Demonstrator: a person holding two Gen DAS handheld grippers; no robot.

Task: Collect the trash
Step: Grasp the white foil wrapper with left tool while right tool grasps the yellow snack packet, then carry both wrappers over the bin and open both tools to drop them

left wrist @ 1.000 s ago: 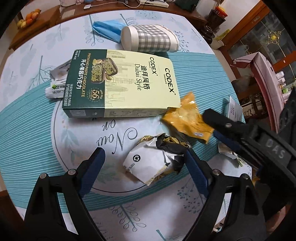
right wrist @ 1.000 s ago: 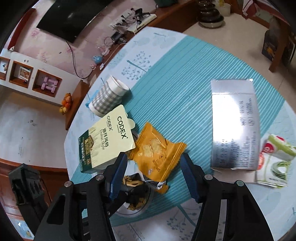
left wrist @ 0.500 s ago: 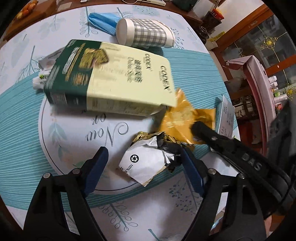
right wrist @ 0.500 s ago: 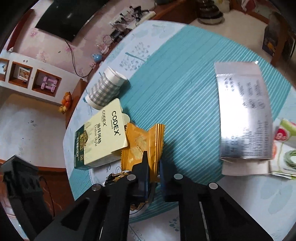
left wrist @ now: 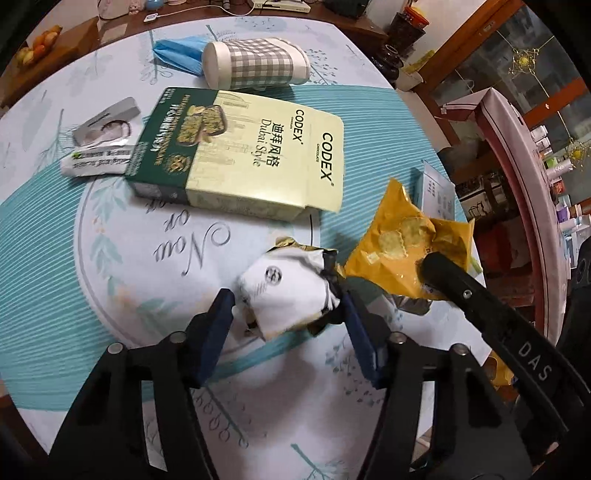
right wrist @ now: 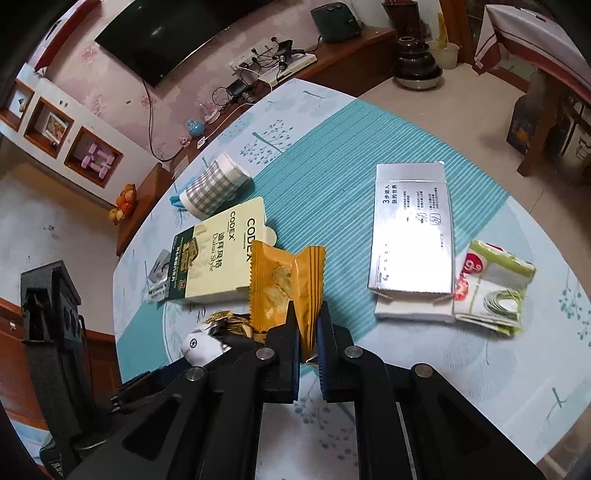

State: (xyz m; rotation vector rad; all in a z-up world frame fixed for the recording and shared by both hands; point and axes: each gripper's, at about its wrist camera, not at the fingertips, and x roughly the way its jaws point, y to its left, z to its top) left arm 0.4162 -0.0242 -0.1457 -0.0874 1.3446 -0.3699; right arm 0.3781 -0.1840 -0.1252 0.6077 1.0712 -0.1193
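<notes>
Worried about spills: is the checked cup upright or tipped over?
Tipped over. The cup lies on its side on the table, its flat base facing the left wrist camera.

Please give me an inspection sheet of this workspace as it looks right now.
Surface: round table under a teal and white patterned cloth.
Job's things: orange snack wrapper pinched and lifted; crumpled white wrapper lying on the cloth; Codex chocolate box; silver carton; green and white packet.
Clutter: checked paper cup on its side; blue face mask; small sachets.
Grippers: right gripper shut on the orange snack wrapper; left gripper closing around the crumpled white wrapper.
Cables: chargers and wires on the sideboard.
Surroundings: television, fruit bowl.
</notes>
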